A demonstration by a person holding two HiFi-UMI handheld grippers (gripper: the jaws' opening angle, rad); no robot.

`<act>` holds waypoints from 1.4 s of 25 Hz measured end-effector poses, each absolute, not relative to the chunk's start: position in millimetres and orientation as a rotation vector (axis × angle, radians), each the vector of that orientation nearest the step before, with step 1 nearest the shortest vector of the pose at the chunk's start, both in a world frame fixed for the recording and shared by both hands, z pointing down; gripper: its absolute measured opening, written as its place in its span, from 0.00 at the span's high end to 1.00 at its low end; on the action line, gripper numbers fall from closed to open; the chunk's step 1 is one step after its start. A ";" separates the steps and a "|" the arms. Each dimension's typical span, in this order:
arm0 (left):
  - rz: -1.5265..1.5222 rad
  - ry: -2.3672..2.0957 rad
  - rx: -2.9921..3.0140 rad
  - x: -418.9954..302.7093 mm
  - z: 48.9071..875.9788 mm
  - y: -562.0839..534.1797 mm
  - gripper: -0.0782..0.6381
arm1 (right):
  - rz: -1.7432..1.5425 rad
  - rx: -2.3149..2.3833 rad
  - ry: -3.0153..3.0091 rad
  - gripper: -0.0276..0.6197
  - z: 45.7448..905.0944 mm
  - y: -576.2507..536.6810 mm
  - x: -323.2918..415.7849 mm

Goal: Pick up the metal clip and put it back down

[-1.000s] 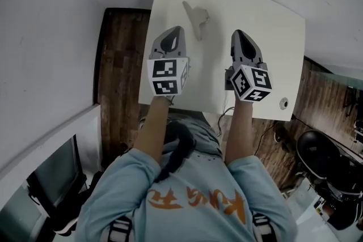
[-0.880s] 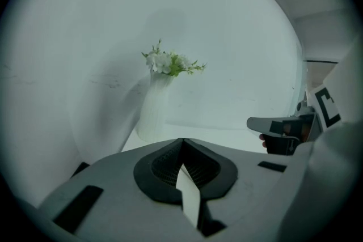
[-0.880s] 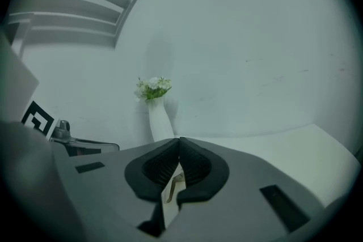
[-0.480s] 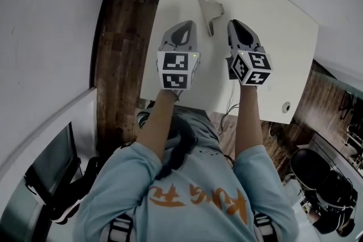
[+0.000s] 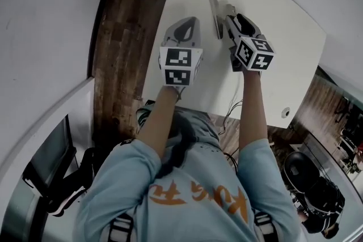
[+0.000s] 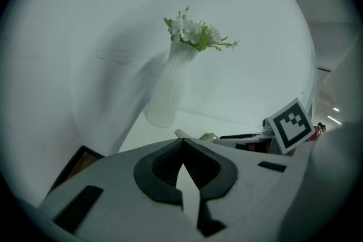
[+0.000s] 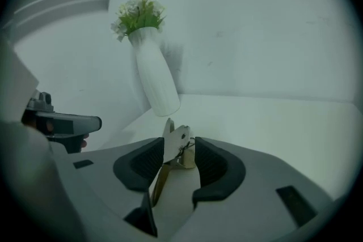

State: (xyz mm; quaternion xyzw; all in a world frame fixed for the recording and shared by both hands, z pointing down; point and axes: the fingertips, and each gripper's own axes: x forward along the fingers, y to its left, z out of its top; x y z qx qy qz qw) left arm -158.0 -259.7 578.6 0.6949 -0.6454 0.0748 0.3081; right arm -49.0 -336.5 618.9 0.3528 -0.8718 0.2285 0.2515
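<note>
While the right gripper [image 7: 178, 140] has its dark pads [image 7: 137, 169] set narrow on the metal clip [image 7: 173, 147], pale plate against one pad and brassy part against the other, the left gripper [image 6: 182, 143] shows its jaw tips touching. Nothing sits between them, only tabletop through the slot.

From the head view, the clip's long strip runs over the white table [image 5: 272, 59] towards the far edge, and the right gripper's nose is on its near end. Whether the clip is clear of the surface, no view settles.

Out along the arms now: the right forearm [image 5: 249, 116] is stretched well forward, nearly straight, with the marker cube [image 5: 254, 54] riding on top. The left forearm [image 5: 159, 122] reaches less far, so that gripper sits back and to the left, near the table's left edge and apart from the clip.

At the far edge a white ribbed vase [image 6: 169, 90] of white flowers [image 6: 195, 32] stands against the wall, beyond the clip. Dark wood floor [image 5: 122, 37] shows left of the table.
</note>
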 end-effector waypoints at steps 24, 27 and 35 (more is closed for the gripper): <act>0.140 -1.751 1.808 -158.0 567.3 -233.6 0.87 | 0.533 0.945 -2.360 0.90 601.0 -308.4 -78.4; 0.133 -1.765 1.821 -148.4 560.8 -221.8 0.87 | 0.480 1.007 -2.391 0.91 576.0 -296.3 -67.2; 0.116 -1.789 1.946 -101.1 518.1 -197.8 0.87 | 0.329 1.203 -2.470 0.91 496.3 -262.3 -9.8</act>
